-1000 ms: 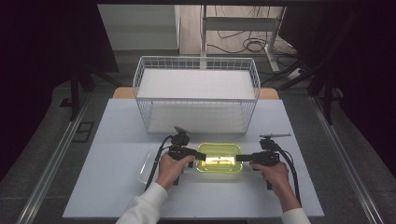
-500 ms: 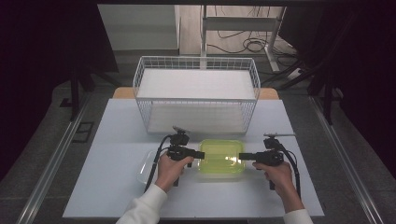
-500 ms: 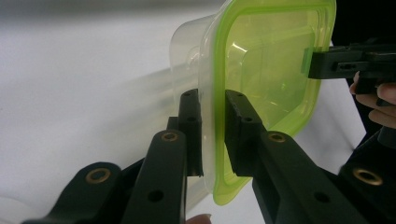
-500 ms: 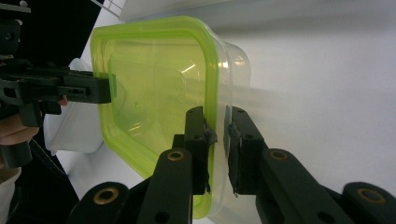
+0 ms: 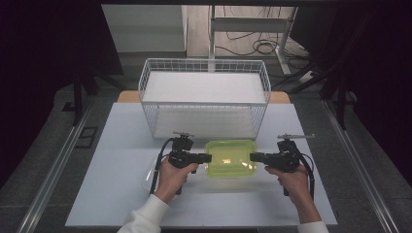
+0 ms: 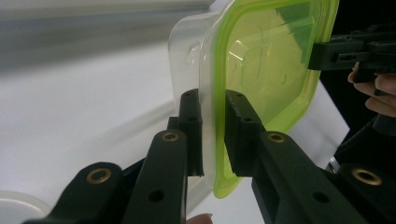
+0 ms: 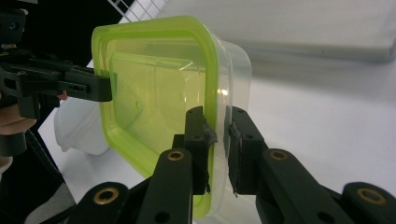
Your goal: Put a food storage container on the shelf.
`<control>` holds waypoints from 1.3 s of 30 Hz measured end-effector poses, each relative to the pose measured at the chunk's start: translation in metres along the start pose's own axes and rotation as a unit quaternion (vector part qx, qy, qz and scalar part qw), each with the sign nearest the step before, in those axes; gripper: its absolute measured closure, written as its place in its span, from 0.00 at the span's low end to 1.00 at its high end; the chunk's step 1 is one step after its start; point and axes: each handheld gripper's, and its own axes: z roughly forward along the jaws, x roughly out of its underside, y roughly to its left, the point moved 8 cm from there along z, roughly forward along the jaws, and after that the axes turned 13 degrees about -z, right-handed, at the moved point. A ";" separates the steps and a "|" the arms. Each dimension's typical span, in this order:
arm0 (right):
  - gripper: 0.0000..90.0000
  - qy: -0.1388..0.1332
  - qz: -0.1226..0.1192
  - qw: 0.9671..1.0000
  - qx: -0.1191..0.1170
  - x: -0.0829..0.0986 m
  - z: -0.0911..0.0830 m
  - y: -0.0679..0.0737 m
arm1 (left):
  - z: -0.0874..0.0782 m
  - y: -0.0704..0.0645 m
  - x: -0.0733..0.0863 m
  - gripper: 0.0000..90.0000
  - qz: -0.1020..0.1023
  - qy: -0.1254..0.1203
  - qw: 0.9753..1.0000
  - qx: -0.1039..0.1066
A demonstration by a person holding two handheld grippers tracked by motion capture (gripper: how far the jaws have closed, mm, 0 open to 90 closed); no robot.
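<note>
Nearest the front edge of the table [image 5: 111, 194], the person's two hands come in, each with a gripper. The left gripper [image 5: 206, 158] has its jaws closed down to a narrow gap on the left rim of the box [image 5: 231, 158], one jaw on the green lid [image 6: 275, 65] and the other under the lip of the clear body. The right gripper [image 5: 253, 157] grips the opposite rim the same way, jaws nearly together with the rim between them. The box sits between the two grippers, about mid-width of the table and nearer its front edge than its back; it appears lifted a little off the surface, though the high view does not settle this. A second clear container [image 5: 151, 172] lies just left of the left hand [image 5: 172, 175], towards the front-left part of the table, partly hidden by the hand and cable. Further back, a white wire basket [image 5: 204, 104] stands across the middle of the table near its back edge, seemingly with nothing in it. Judgement: a two-handed carry of the box is in hand, most likely towards the basket. The next move calls for both grippers to rise together and level, enough to clear the basket's near wall, which is the one obstacle ahead. Uneven lift risks the rim slipping from one grip.
</note>
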 end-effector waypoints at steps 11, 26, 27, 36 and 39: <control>0.88 -0.039 -0.069 0.997 0.022 -0.026 -0.023 0.031 | -0.033 -0.018 -0.004 0.88 0.035 -0.042 0.998 0.018; 0.88 -0.073 -0.108 0.991 0.032 -0.046 -0.030 0.050 | -0.063 -0.028 -0.015 0.88 0.067 -0.081 0.994 0.024; 0.88 -0.075 -0.111 0.990 0.033 -0.049 -0.030 0.052 | -0.065 -0.028 -0.017 0.88 0.071 -0.082 0.994 0.024; 0.88 -0.097 -0.129 0.987 0.029 -0.076 -0.031 0.063 | -0.092 -0.037 -0.039 0.88 0.089 -0.107 0.990 0.021; 0.88 -0.100 -0.133 0.986 0.030 -0.083 -0.032 0.064 | -0.096 -0.039 -0.045 0.88 0.094 -0.113 0.989 0.021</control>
